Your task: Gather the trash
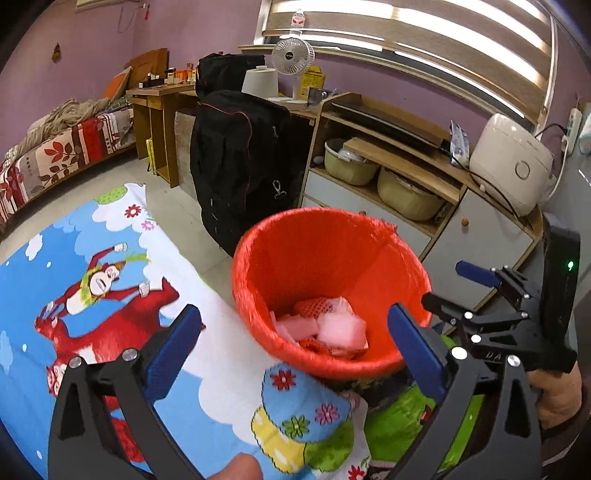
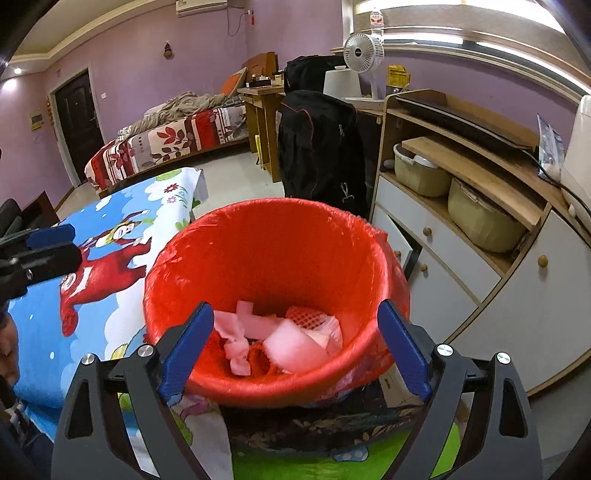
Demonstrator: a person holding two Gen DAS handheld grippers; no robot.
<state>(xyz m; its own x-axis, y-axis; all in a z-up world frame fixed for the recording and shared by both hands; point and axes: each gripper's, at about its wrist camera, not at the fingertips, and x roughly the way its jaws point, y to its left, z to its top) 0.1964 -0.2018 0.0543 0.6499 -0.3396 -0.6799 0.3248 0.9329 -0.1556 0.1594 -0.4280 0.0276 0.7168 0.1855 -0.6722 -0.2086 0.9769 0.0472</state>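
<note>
With both sets of fingers spread wide and holding nothing, the right gripper (image 2: 295, 343) hangs directly over the near rim of the red-lined bin (image 2: 273, 236), while the left gripper (image 1: 295, 343) sits off the bin's left side, above the cartoon-print cloth (image 1: 92, 258) covering the bench. Pink foam scraps and red mesh netting (image 2: 280, 336) lie heaped at the bottom of the bin, straight ahead of and below the right fingers. Judging by this, the right gripper is nearer the bin; no loose trash shows outside it.

Purple walls (image 2: 147, 55), bed (image 2: 166, 140), wooden cabinet (image 2: 480, 192), striped blinds (image 1: 406, 33).
</note>
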